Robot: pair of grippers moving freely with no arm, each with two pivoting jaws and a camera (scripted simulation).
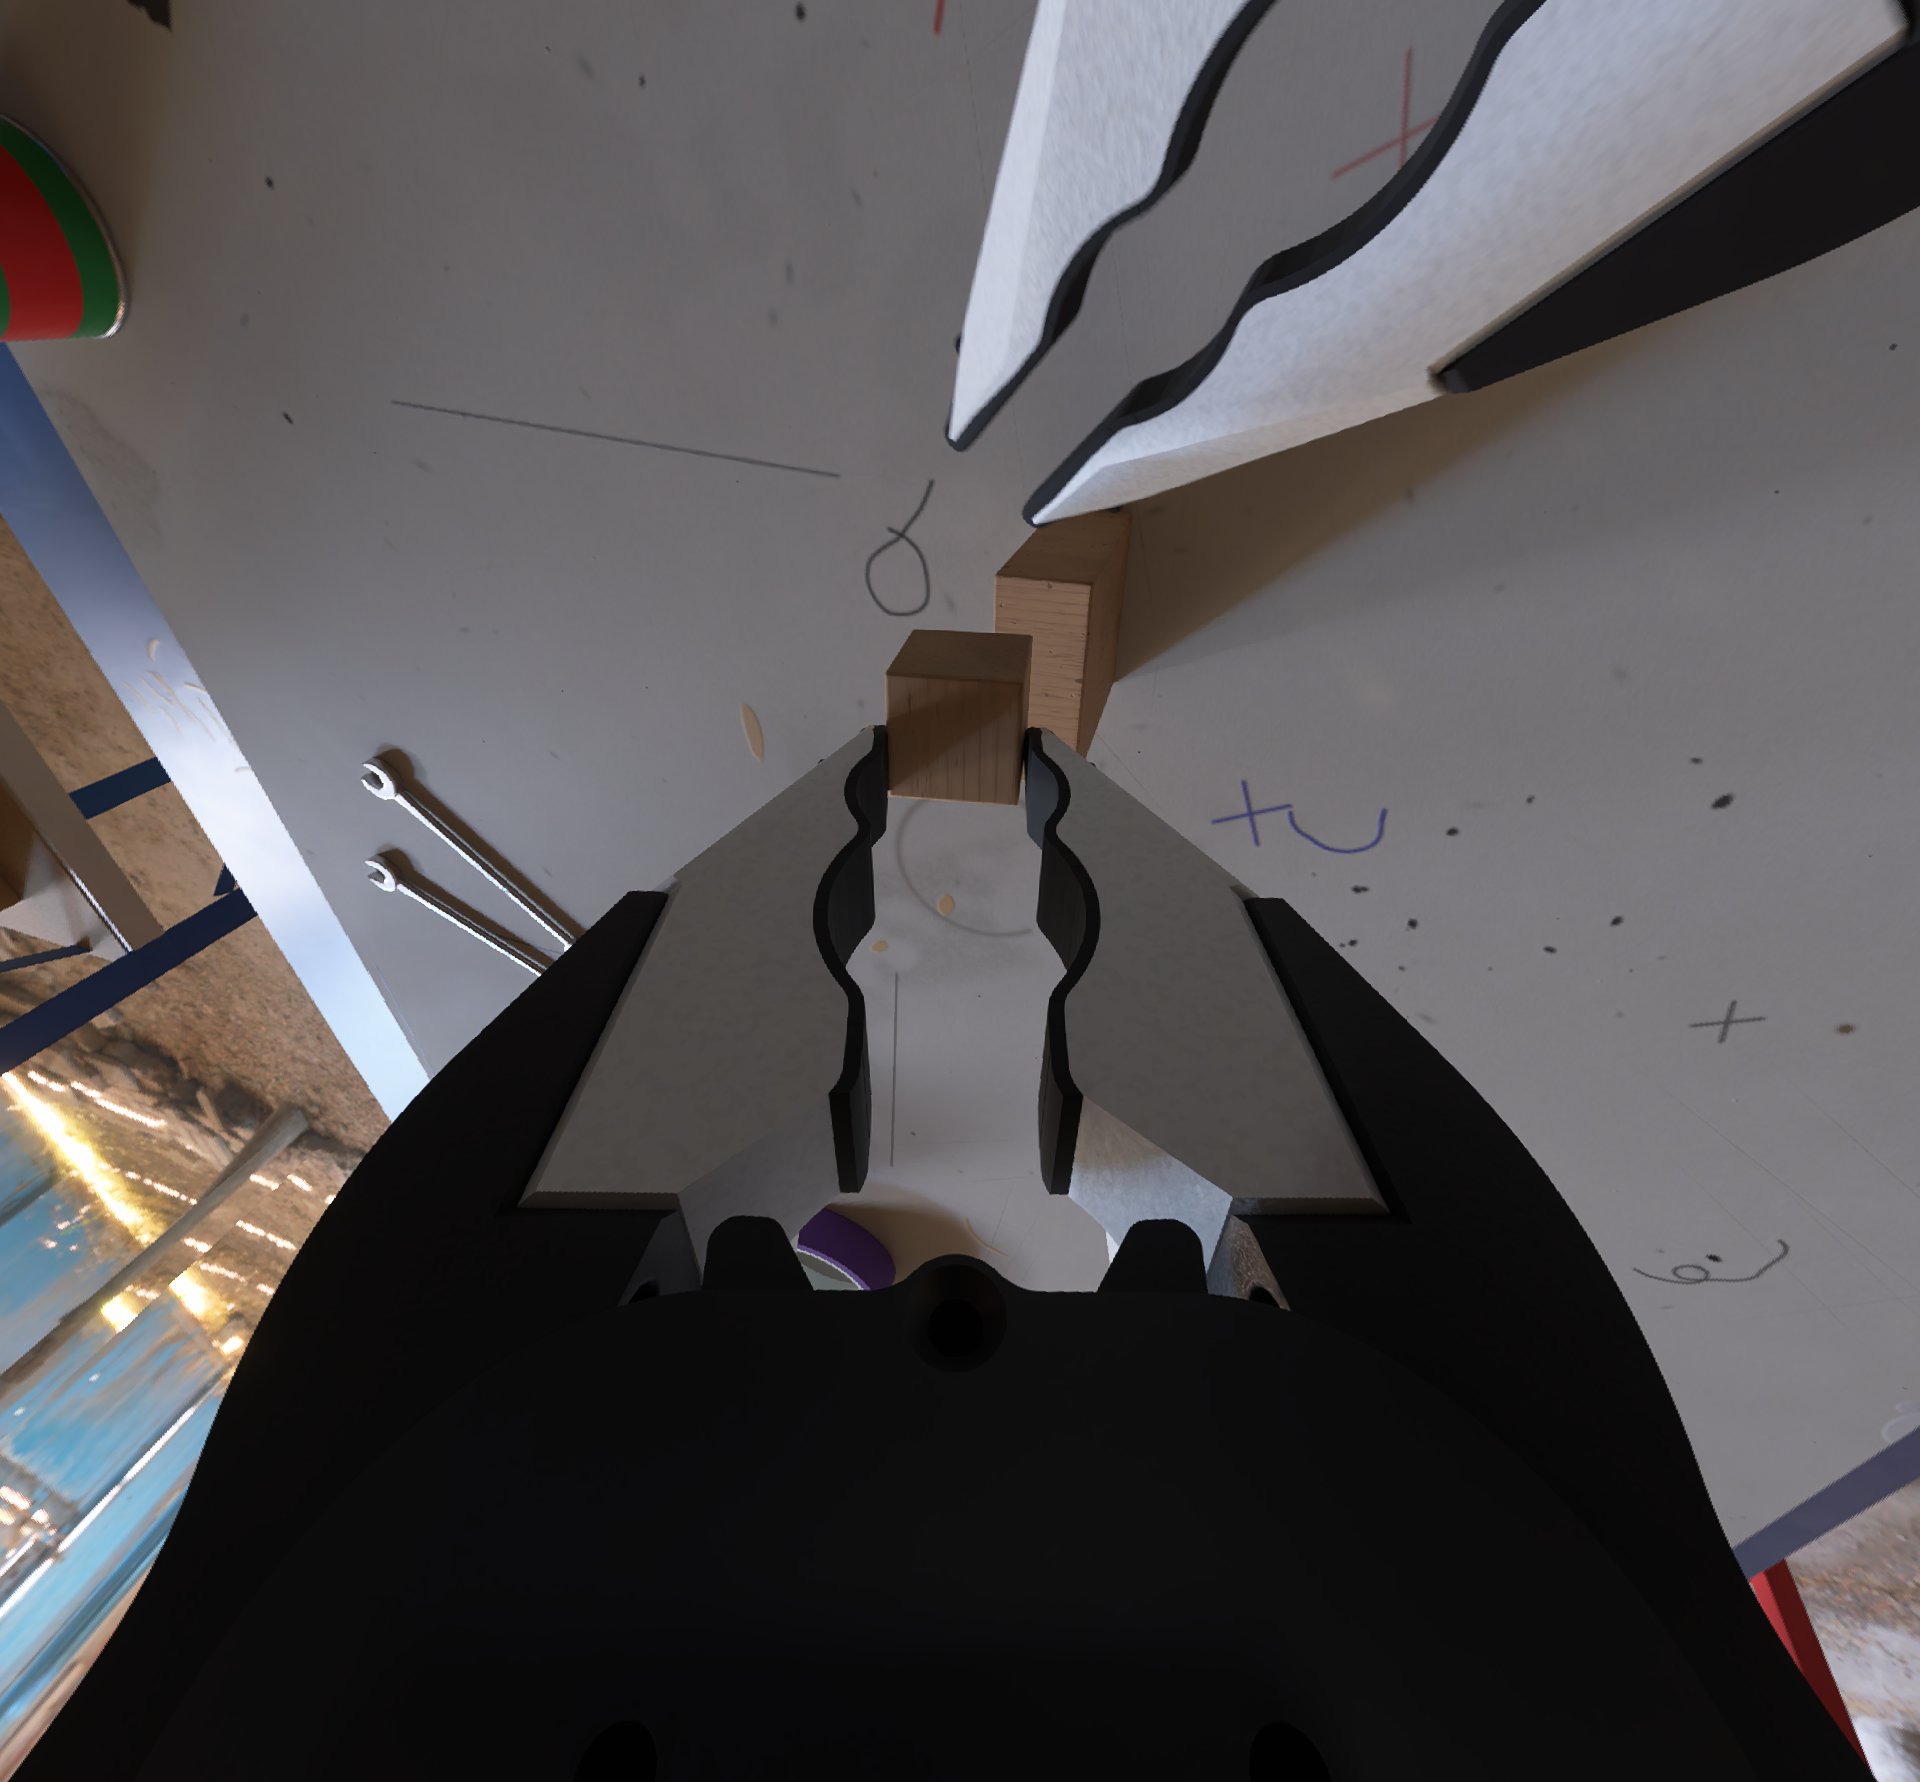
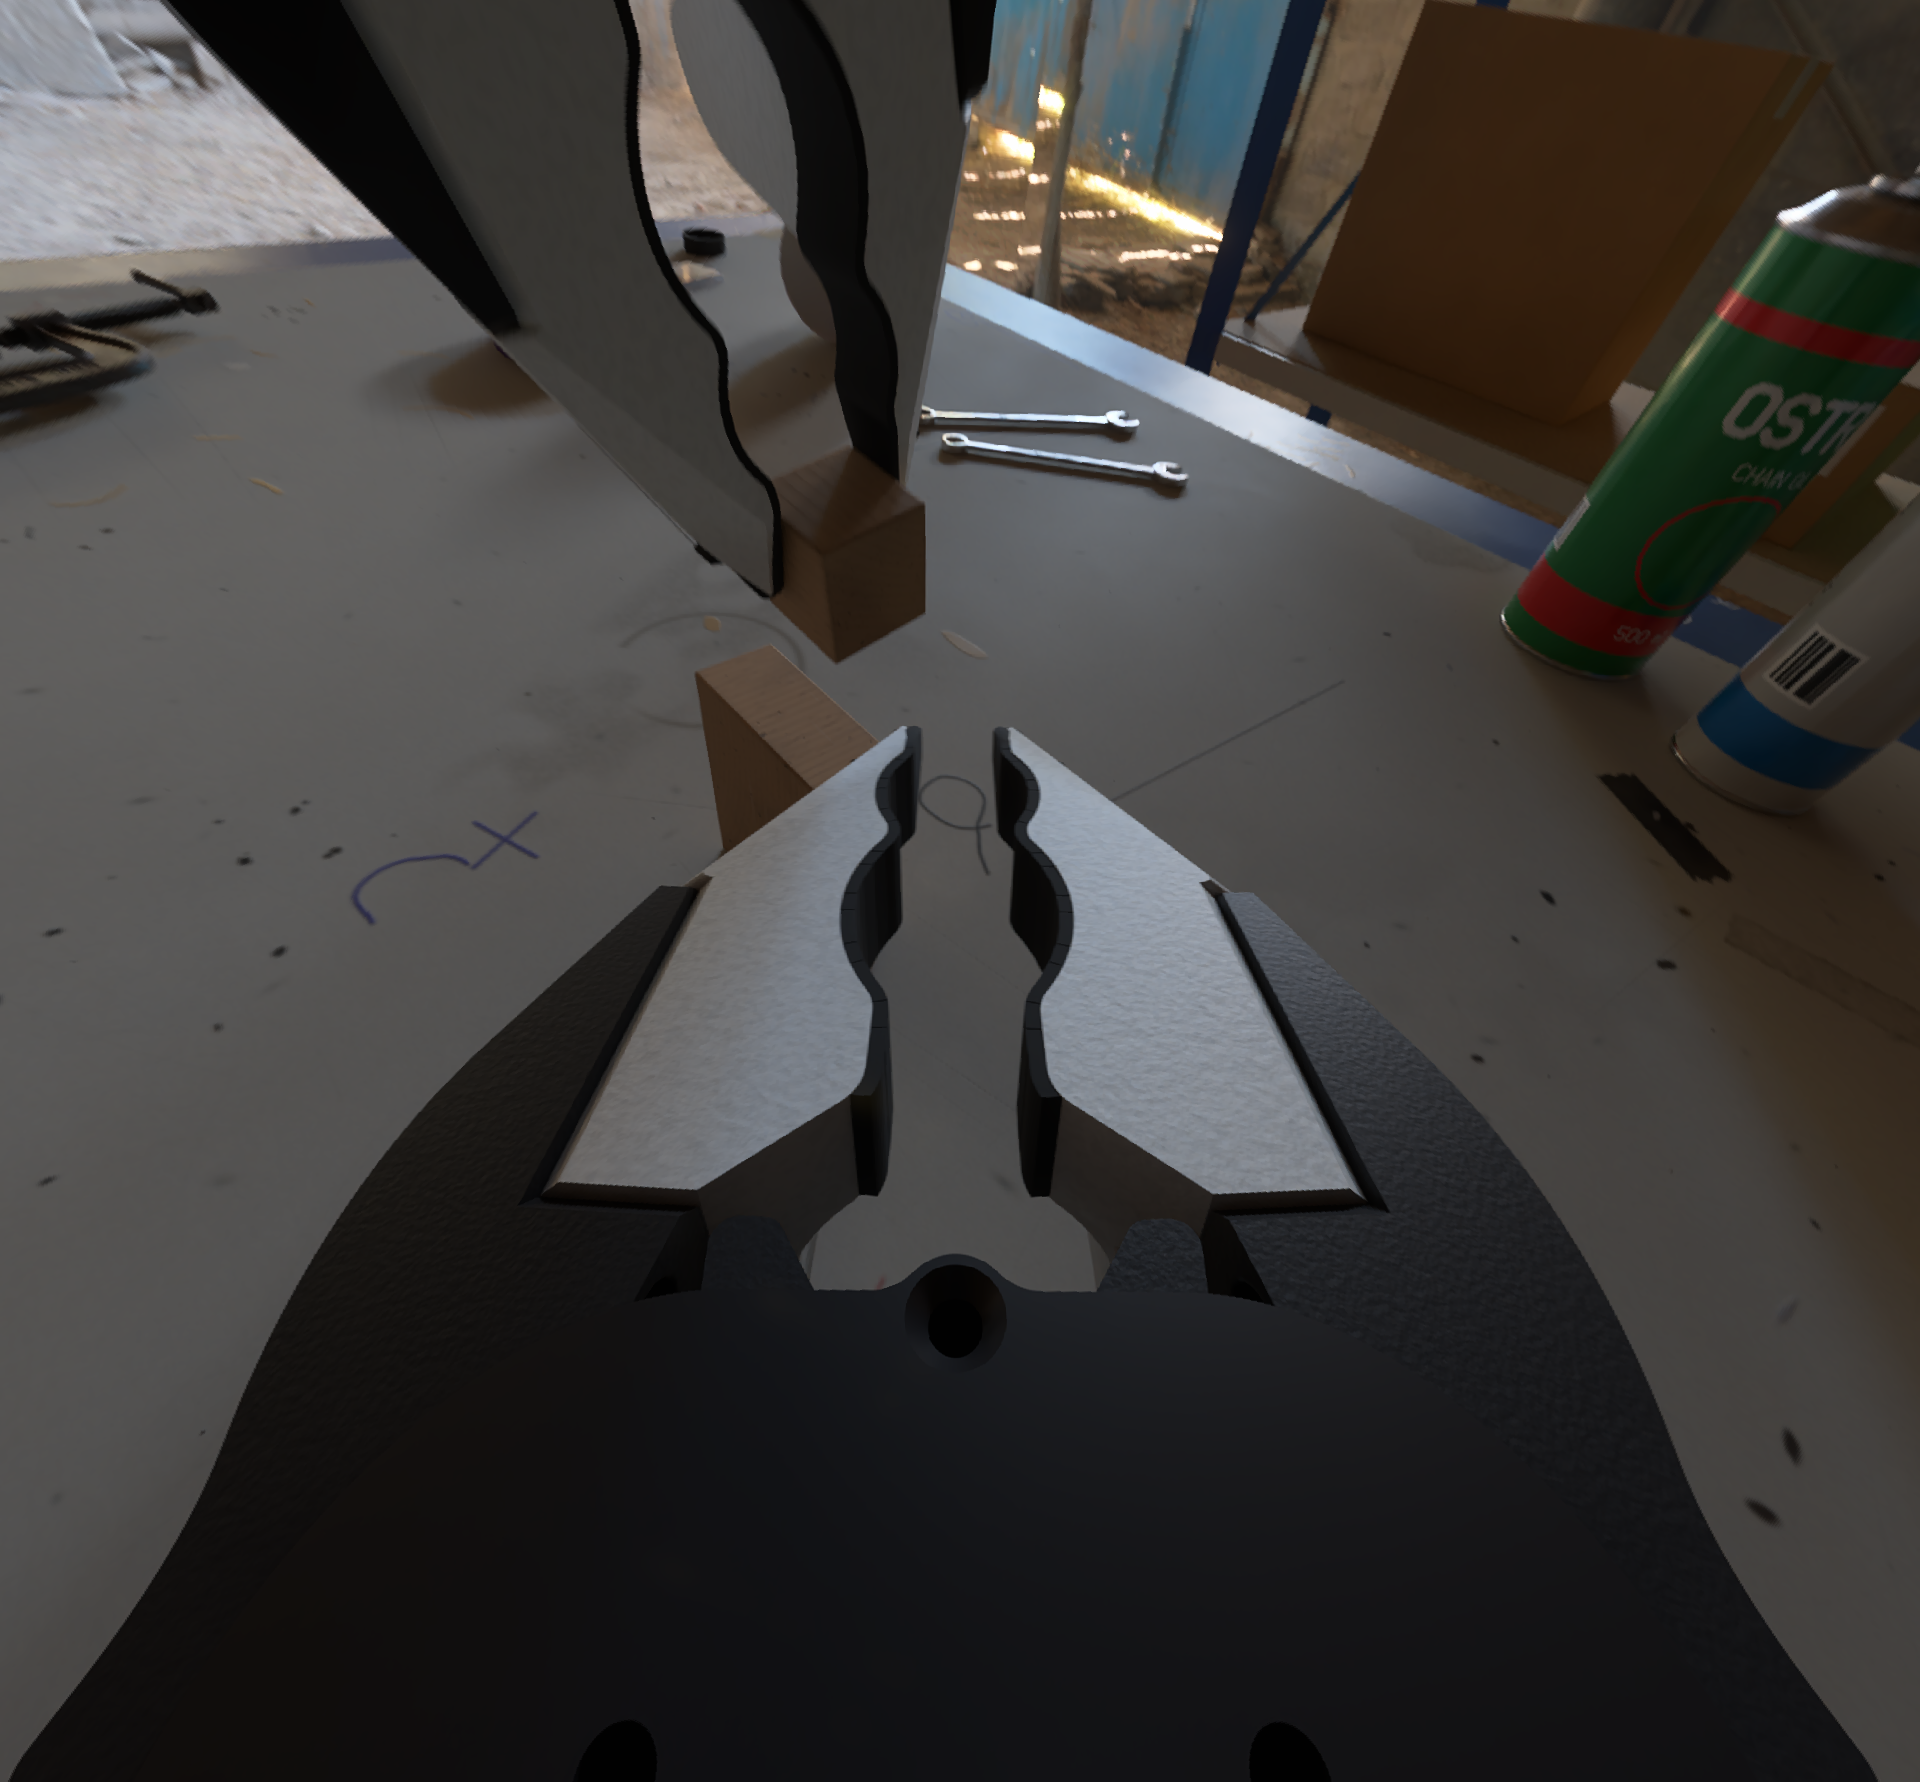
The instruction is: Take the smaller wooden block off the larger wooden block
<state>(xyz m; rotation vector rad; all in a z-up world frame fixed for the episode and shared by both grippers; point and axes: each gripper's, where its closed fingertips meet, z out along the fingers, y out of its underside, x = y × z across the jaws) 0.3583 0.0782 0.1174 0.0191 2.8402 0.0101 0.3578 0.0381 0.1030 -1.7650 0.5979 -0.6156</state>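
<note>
My left gripper (image 1: 956, 745) is shut on the smaller wooden block (image 1: 956, 724), pinching it at the fingertips. In the right wrist view it (image 2: 826, 511) comes down from above and holds the smaller block (image 2: 862, 569) tilted in the air, just above and apart from the larger wooden block (image 2: 758, 745). The larger block (image 1: 1049, 652) stands on the grey table. My right gripper (image 2: 956, 745) is low over the table with a narrow gap between its fingers and nothing in it; its left finger lies beside the larger block and hides part of it. It also shows in the left wrist view (image 1: 997, 475).
Two wrenches (image 2: 1049, 444) lie beyond the blocks, near the table edge (image 2: 1351, 475). A green and red spray can (image 2: 1704, 444) and a white can with a blue band (image 2: 1829, 683) stand at the right. A cardboard box (image 2: 1558, 205) sits off the table. A purple roll (image 1: 847, 1249) lies under my left gripper.
</note>
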